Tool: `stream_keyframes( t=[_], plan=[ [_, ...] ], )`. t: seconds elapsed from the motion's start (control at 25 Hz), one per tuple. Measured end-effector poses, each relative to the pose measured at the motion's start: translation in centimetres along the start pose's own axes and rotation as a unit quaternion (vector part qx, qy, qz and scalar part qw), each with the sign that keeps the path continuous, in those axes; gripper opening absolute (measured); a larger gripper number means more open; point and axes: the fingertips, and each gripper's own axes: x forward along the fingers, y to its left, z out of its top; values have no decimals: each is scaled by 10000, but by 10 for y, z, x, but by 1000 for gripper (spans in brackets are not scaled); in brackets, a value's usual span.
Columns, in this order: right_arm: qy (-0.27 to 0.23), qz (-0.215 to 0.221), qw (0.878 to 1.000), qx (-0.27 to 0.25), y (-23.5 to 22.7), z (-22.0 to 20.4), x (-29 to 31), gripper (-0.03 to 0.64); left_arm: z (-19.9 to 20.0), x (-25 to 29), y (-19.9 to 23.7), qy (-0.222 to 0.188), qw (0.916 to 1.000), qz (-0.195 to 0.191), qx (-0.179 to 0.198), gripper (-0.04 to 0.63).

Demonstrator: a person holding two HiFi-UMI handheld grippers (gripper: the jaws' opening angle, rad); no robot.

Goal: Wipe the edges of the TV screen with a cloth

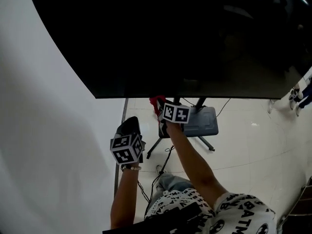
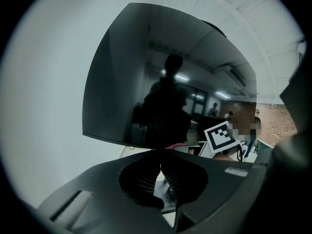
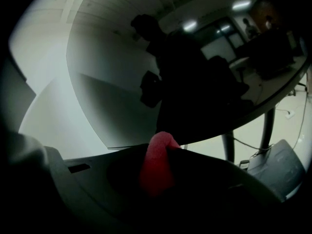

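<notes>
Your right gripper is clamped on a soft red cloth. In the right gripper view a rounded, fuzzy fold of it bulges up between the dark jaws. The cloth sits right at the lower edge of the TV, towards the edge's left part; whether it actually presses on the bezel cannot be told.

The TV is a wide, flat panel of glossy black glass that mirrors ceiling lights and a dark silhouette. Its thin bottom edge runs straight across the head view.

Your left gripper hangs lower and to the left, clear of the TV. Its ribbed jaw tips meet with nothing between them. Its marker cube, boxy with black-and-white squares, sits just above your wrist.

Under the TV, two slim dark legs run down to a flat grey base plate with rounded corners, on shiny pale floor tiles. Thin black cables trail across them. A smooth white wall fills the left.
</notes>
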Motion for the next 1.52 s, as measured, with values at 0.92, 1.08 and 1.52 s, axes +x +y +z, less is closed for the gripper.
stream_keyframes(
  t=[0.92, 1.08, 1.52],
  plan=[
    [88, -379, 9992, 36, -262, 69, -196, 61, -71, 61, -274, 365, 9945, -976, 147, 0],
    [280, -6, 9996, 21, -294, 83, -223, 61, -82, 85, -340, 359, 9949, -934, 150, 0],
    [383, -196, 9990, -83, -417, 109, -307, 61, -109, 121, -478, 411, 9959, -795, 127, 0]
  ],
)
